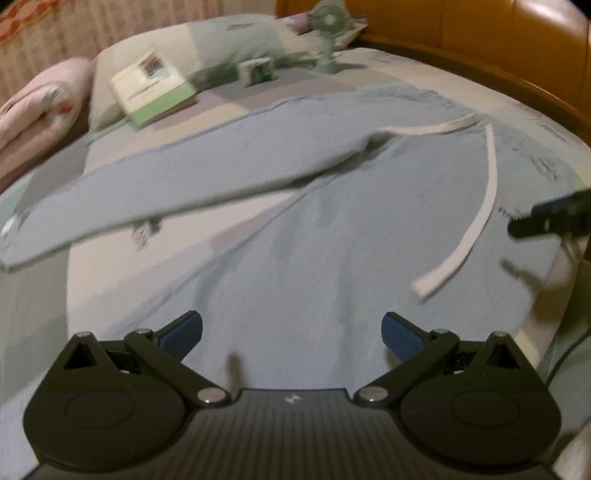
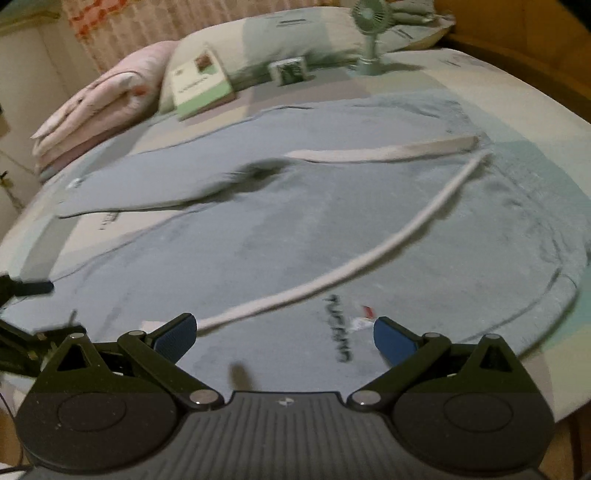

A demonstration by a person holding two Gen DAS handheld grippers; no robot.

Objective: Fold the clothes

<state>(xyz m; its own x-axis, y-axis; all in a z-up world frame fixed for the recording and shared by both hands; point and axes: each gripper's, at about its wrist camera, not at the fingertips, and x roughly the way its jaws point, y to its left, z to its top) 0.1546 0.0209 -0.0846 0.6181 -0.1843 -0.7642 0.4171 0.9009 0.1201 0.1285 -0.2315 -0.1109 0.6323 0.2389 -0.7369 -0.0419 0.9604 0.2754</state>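
Things around: we see a book (image 1: 153, 86) with a green edge leaning on a big pillow (image 1: 221, 40) at the far end of the bed. A small box (image 1: 258, 72) sits just beside the book, and a little green fan (image 1: 328, 26) stands near it. A pink blanket (image 1: 40, 107) lies rolled up on the far left.
In the way: we see nothing lying on top of the clothes but their own white cords (image 1: 476, 218).
Clothes: our light blue pants (image 1: 295, 229) lie spread flat in the middle of the bed, with one leg (image 1: 155, 188) stretching out to the left. In the right wrist view there is dark writing (image 2: 341, 326) on the cloth.
Left gripper (image 1: 291, 328): our fingers (image 1: 184, 330) are spread wide over the pants and hold nothing.
Right gripper (image 2: 284, 334): our fingers (image 2: 175, 336) are spread wide too, with nothing between them. One cord end lies just beside the left finger.
Bed: the bed sheet (image 1: 524, 122) has pale color blocks.
Room: a brown wooden headboard (image 1: 461, 26) curves along the right side, and a striped curtain (image 2: 140, 22) hangs behind the pillows.
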